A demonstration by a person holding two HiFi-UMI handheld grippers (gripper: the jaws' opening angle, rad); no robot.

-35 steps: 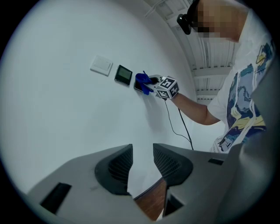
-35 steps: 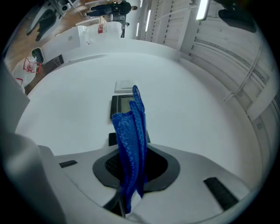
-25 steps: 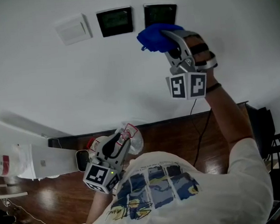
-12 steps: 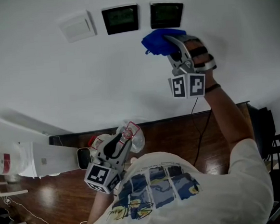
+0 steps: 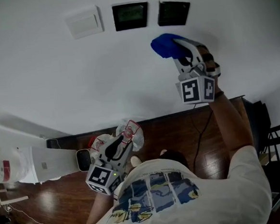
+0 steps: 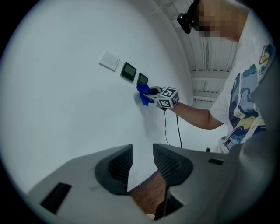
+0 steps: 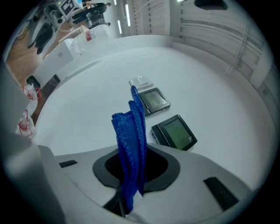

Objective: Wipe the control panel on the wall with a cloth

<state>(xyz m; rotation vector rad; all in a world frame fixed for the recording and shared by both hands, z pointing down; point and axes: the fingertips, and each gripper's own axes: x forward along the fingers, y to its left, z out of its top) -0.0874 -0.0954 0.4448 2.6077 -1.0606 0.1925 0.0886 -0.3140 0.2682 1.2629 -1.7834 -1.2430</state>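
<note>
Cloth [image 7: 130,140] clenched in right gripper [image 7: 133,170] partly hides the farther control panel [image 7: 156,101]; left gripper [image 6: 142,164] released, empty.

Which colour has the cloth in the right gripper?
The cloth is plain deep blue, with a fine woven texture. The right gripper view shows it best.

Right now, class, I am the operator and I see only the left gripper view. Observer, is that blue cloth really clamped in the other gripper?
Observer: Yes. The right gripper view shows the right gripper with its fingers shut on the blue cloth, which stands up folded between them.
Operator: Is it on a panel?
Observer: No. In the head view it sits below the right-hand control panel, with bare wall between them.
</note>
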